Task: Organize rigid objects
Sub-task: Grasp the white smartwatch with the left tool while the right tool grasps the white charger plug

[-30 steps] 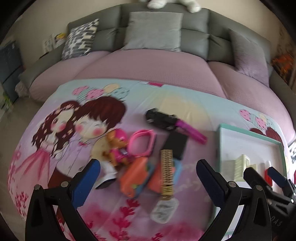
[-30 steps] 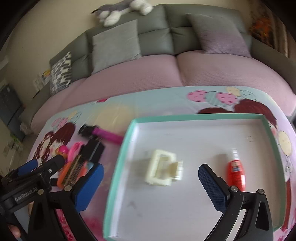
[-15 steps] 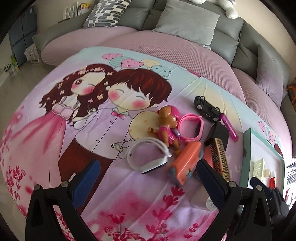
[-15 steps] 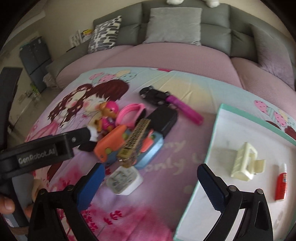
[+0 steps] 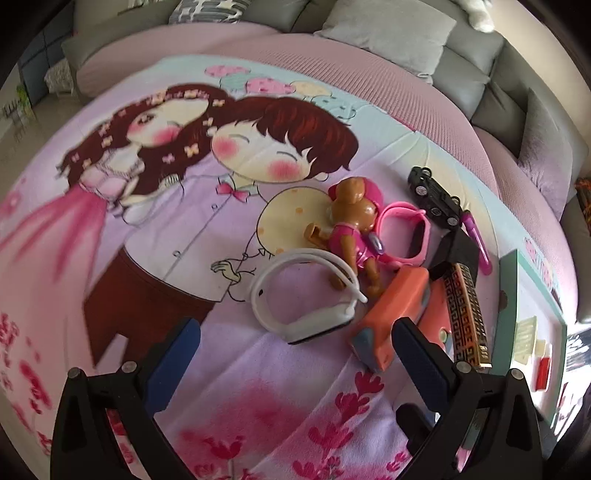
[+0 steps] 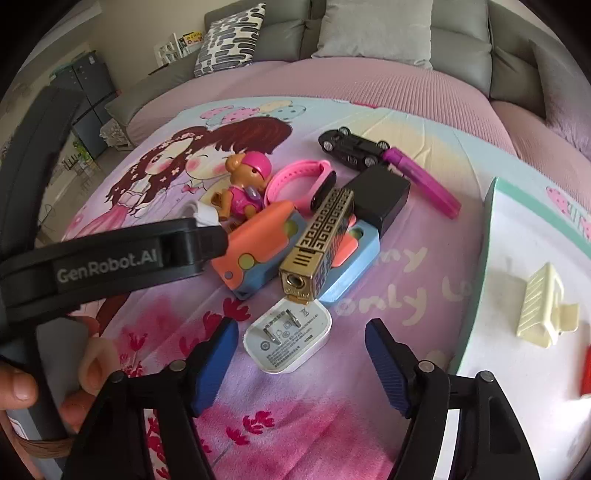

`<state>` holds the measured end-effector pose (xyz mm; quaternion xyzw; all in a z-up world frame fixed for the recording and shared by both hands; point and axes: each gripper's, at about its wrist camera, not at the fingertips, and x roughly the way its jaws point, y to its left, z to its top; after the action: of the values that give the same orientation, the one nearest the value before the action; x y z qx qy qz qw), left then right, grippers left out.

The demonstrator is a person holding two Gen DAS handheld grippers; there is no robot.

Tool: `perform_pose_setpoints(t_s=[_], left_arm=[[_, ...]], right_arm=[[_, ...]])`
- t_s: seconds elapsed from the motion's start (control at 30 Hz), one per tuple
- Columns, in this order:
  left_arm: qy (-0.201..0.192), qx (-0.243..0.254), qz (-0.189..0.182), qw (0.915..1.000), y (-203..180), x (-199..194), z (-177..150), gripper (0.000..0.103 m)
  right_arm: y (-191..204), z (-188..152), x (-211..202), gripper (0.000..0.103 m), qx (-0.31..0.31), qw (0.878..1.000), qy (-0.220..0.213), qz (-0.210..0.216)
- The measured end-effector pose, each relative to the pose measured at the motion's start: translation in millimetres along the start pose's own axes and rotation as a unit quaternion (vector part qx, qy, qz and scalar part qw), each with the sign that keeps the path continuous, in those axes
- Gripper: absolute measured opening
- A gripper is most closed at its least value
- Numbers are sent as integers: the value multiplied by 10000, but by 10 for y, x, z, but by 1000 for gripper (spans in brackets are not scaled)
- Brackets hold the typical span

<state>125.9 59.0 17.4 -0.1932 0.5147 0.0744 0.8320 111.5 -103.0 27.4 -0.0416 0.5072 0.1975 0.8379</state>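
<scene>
In the left wrist view my left gripper [image 5: 295, 350] stands open just above the bedspread. A white wristband [image 5: 306, 295] lies right ahead of its fingertips, untouched. My right gripper [image 6: 301, 354] is closing, and a white plug charger [image 6: 288, 339] lies prongs up between its fingertips; the pads do not press on it. Behind the charger lies a pile: a gold patterned bar [image 6: 321, 236], an orange case [image 6: 258, 243], a blue case [image 6: 354, 258], a black box [image 6: 380, 195], a pink wristband [image 6: 295, 177], a toy dog [image 6: 245, 184], a black toy car [image 6: 351, 147] and a purple marker [image 6: 421, 181].
A teal-rimmed white tray [image 6: 491, 221] at the right holds a cream hair clip [image 6: 543, 306] and a red item [image 6: 585, 369]. A hand [image 6: 18, 384] holding the left gripper fills the right wrist view's left side. A grey sofa [image 6: 369, 33] with cushions curves behind.
Both views swung left from the tray to the toy pile and dropped closer to the bedspread. The right gripper's jaws have narrowed around the white charger. The left stays wide.
</scene>
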Motion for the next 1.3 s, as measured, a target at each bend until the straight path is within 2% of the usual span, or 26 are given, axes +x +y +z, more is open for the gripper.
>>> perform_pose_setpoints(t_s=[0.1,0.27,0.5,0.53,0.57,0.63,0.73,0.87,1.1,1.3], left_arm=[[22,-262,-228,9994,71,53,7,103],[-176,-386,-117,9990,125,0,15,103],[-236,-377,-224,9988,132,-15,28,101],[-229,-364,-255,9988,130,-10,34,100],[-211,-354,-288,9987,115,3,41,93],[-155,-370,-359,9985,97,33,48,87],[-183,-396,-366,9984,91,30,41,83],[-187,-386,-356,9984,91,35,41,72],[-148,-216,-184,9995,37,73,29,71],[-152,-222,-181,9995,37,82,27,71]], right_arm=[[11,-3,39,72,-1,10000,32,16],[-7,-13,50,67,53,10000,23,-31],[-47,-15,23,60,107,9999,-14,23],[-44,-14,17,58,95,9999,-22,28],[-43,-16,6,57,77,10000,-32,51],[-21,-16,11,46,73,9998,-28,169],[-5,-20,16,46,42,9999,-28,153],[-21,-19,28,46,118,9997,-39,216],[-27,-17,82,46,162,9997,-11,203],[-4,-15,117,47,178,9997,-75,123]])
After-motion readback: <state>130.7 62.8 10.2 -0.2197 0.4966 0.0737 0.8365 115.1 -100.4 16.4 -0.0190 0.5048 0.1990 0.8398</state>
